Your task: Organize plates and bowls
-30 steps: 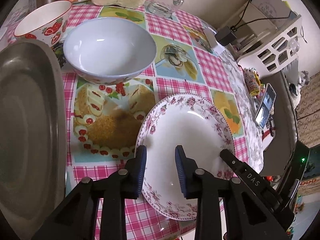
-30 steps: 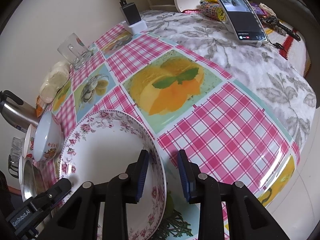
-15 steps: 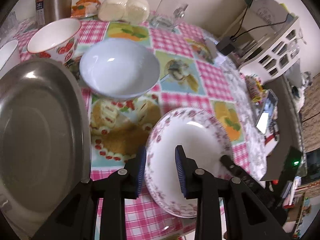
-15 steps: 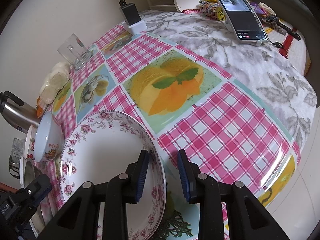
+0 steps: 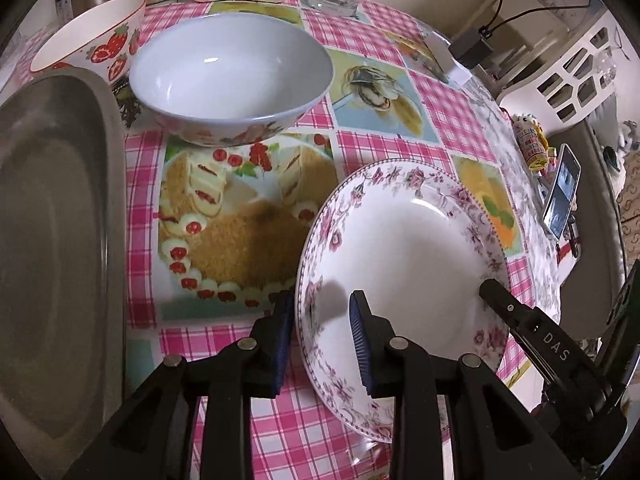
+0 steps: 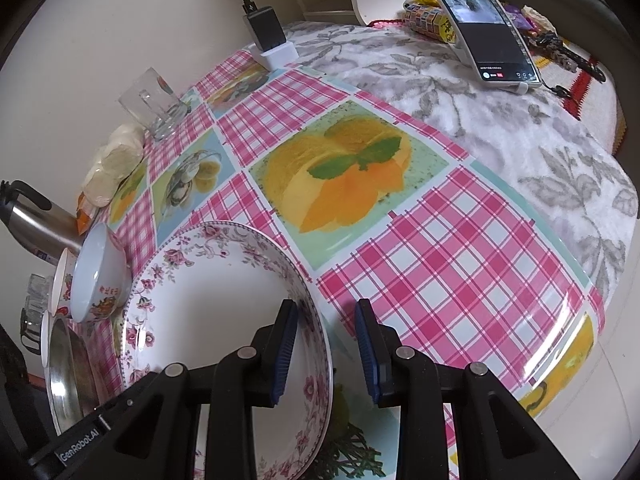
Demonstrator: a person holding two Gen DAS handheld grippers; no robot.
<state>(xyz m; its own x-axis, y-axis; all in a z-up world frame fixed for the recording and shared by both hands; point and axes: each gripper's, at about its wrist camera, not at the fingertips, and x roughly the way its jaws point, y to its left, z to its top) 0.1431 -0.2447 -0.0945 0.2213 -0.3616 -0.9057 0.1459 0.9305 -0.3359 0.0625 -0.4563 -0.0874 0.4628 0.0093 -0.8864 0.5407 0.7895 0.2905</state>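
My left gripper (image 5: 320, 336) and right gripper (image 6: 326, 354) each straddle opposite rims of the floral plate (image 5: 404, 236), fingers narrowly parted, not visibly pressing; nothing is held. The plate rests on the counter (image 6: 440, 280) near its front edge. If the fingers close unevenly, I judge the glossy rim could slip or the plate tip. Beyond lie the steel tray (image 5: 52, 240), white bowl (image 5: 232, 76) and strawberry bowl (image 5: 96, 36); checked oilcloth, phone (image 6: 486, 28) and wall farther off.
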